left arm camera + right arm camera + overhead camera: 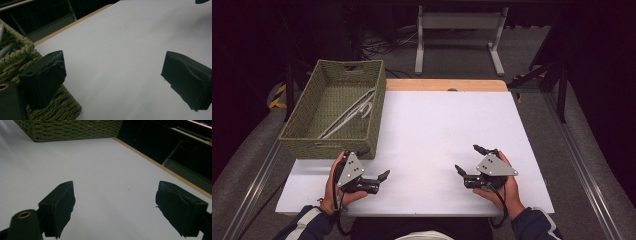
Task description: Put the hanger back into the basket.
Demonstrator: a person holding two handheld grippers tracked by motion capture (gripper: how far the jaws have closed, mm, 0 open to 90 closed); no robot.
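Apparently the work centres on the pale, thin metal rods or hangers (349,114) lying slantwise inside the olive-green woven rectangular basket (307,142), which sits at the near-left part of the white table top (447,125), its left side overhanging the left edge. What exactly the rods are is too small to tell; a grey sliver of them shows past the basket rim in the left gripper view.

Nearest to them is the left gripper (374,172), held in the person's left hand (334,187) just in front of the basket's near-right corner, jaws spread wide with nothing between them. In its own view one black jaw pad stands right against the woven wall (15,65) while the other hangs over bare table.

Farther out, the right gripper (467,159) rests in the right hand (507,192) toward the near-right of the table, well apart from the basket, also wide open and empty. Its view looks across bare white surface to the basket's side (67,130).

Risks, as I judge them: the left jaw is so close to the basket that a careless lift could snag the weave and drag or tip the overhanging basket. The rods are thin and lie low against the bottom, so a grab could slip, or pinch several at once and tangle them.
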